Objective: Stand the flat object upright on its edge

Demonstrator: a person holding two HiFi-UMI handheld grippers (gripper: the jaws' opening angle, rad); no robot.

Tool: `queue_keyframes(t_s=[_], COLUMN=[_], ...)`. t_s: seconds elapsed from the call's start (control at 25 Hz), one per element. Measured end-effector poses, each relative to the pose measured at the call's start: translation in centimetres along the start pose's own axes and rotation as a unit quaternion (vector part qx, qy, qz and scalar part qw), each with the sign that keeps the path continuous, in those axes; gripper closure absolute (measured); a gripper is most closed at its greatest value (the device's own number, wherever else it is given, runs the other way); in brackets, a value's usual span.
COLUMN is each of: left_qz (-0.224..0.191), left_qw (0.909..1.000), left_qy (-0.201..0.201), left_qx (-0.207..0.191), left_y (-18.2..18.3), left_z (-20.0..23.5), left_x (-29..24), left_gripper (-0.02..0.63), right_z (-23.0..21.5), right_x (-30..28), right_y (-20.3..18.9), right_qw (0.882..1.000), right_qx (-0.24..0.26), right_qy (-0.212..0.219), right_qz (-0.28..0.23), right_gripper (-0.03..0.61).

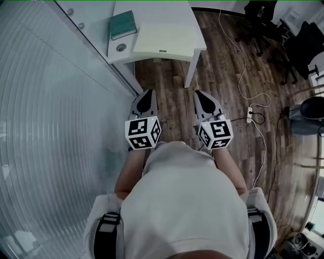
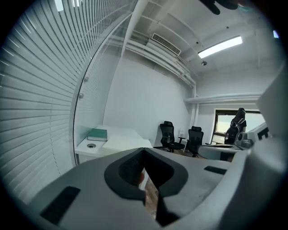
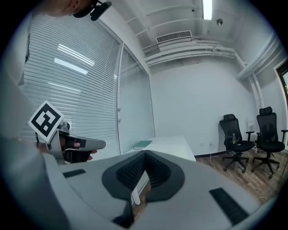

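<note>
Well ahead of the person [image 1: 182,197], the book [image 1: 123,25] lies flat on the table [image 1: 169,48], near its corner by the glass wall [image 1: 61,126]. Pushed with closed jaws, it could slide off, or topple once stood. Left gripper [image 1: 147,96] and right gripper [image 1: 201,97] are both pressed together, empty, touching nothing.

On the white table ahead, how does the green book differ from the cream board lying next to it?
Colour: the green book is dark teal-green, while the cream board is pale yellowish. Size: the book covers much less of the table than the board does. Place: the book sits by the glass wall, and the board lies toward the table's near right corner. Both lie flat; neither stands on edge.
</note>
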State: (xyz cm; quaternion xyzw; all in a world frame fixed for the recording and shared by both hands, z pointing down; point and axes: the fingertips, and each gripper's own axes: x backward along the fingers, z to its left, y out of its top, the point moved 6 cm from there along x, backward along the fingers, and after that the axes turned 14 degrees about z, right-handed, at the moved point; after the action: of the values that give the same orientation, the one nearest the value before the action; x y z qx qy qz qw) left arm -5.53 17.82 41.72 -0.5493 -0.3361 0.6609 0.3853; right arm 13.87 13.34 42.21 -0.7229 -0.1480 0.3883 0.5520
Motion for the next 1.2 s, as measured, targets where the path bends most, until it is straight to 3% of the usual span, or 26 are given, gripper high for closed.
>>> queue_keyframes(t_s=[0.24, 0.52, 1.2], left_qz=[0.0, 0.007, 0.019], left_qw=[0.9998, 0.9996, 0.9985], left_qy=[-0.001, 0.003, 0.028], left_qx=[0.018, 0.027, 0.043], left_y=[-0.2, -0.4, 0.1], left_z=[-0.3, -0.8, 0.4], left_x=[-0.2, -0.8, -2.2], left_gripper=[0.594, 0.594, 0.594], right_z=[-0.5, -1.6, -1.7], right_x=[-0.2, -0.2, -3.0], right_y=[0.0, -0.6, 0.1], right_qw=[1.0, 1.0, 0.998], right_qx=[-0.026, -0.027, -0.023], right_qy=[0.013, 0.011, 0.058], right_qz=[-0.009, -0.007, 0.0], right_gripper=[0.56, 0.56, 0.56])
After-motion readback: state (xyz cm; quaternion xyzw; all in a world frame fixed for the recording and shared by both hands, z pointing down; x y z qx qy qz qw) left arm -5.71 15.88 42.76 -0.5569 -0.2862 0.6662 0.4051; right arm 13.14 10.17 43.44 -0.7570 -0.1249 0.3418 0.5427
